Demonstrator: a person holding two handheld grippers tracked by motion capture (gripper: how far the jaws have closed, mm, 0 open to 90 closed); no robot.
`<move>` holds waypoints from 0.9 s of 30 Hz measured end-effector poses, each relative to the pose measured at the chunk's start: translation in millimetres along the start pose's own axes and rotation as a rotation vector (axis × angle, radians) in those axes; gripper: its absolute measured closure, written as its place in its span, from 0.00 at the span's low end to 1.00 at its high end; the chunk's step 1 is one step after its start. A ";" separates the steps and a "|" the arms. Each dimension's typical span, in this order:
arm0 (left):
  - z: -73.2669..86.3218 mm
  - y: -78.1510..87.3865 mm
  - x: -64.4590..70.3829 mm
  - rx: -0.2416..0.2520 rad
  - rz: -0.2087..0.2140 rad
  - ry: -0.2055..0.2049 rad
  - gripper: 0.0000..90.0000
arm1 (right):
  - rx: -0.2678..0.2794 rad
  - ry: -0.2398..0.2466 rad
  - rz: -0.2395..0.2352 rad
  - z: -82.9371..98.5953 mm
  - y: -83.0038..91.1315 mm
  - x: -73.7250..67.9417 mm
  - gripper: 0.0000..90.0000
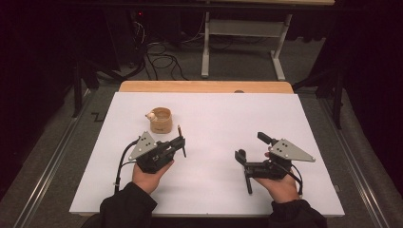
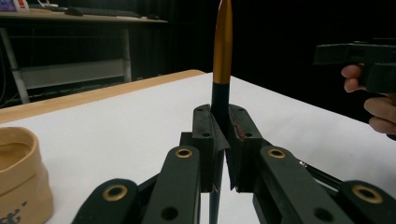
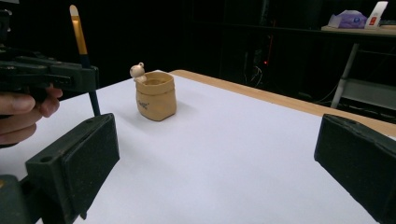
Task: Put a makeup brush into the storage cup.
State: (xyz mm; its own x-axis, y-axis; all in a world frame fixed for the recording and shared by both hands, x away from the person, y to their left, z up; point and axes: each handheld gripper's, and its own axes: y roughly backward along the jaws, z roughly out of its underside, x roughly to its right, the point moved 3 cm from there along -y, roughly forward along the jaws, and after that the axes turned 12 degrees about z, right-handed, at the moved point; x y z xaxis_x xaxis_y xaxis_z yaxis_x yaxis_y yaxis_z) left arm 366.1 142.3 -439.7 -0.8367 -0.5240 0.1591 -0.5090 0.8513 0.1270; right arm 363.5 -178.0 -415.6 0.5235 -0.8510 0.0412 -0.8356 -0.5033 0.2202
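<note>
A thin paintbrush (image 1: 181, 137) with a black shaft and gold ferrule stands nearly upright in my left gripper (image 1: 182, 142), which is shut on it. In the left gripper view the brush (image 2: 223, 46) rises from between the closed jaws of that gripper (image 2: 223, 135). A tan sack-shaped cup (image 1: 161, 119) with a small bear figure (image 3: 137, 71) on its rim stands just beyond and left of the brush. My right gripper (image 1: 252, 146) rests at the right, open and holding nothing. The right gripper view shows its jaws (image 3: 224, 149) wide apart, facing the cup (image 3: 156, 95) and the brush (image 3: 84, 51).
A white sheet (image 1: 214, 118) covers the table, with a wooden edge (image 1: 204, 87) at the far side. Beyond it stand a grey desk frame (image 1: 242, 28) and floor cables (image 1: 161, 57). A shelf with a tissue pack (image 3: 348, 18) sits far off.
</note>
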 end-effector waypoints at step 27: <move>-5.7 26.1 -25.1 0.007 -0.100 -0.008 0.92 | -0.025 -0.006 0.087 20.7 16.8 35.5 0.00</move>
State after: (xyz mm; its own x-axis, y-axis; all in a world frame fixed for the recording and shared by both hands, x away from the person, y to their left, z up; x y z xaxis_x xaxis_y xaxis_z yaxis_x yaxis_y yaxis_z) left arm 375.0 177.5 -434.8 -0.7830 -0.6066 0.1379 -0.5918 0.7947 0.1352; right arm 364.6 -219.9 -430.6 0.4477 -0.8925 0.0550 -0.8735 -0.4234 0.2404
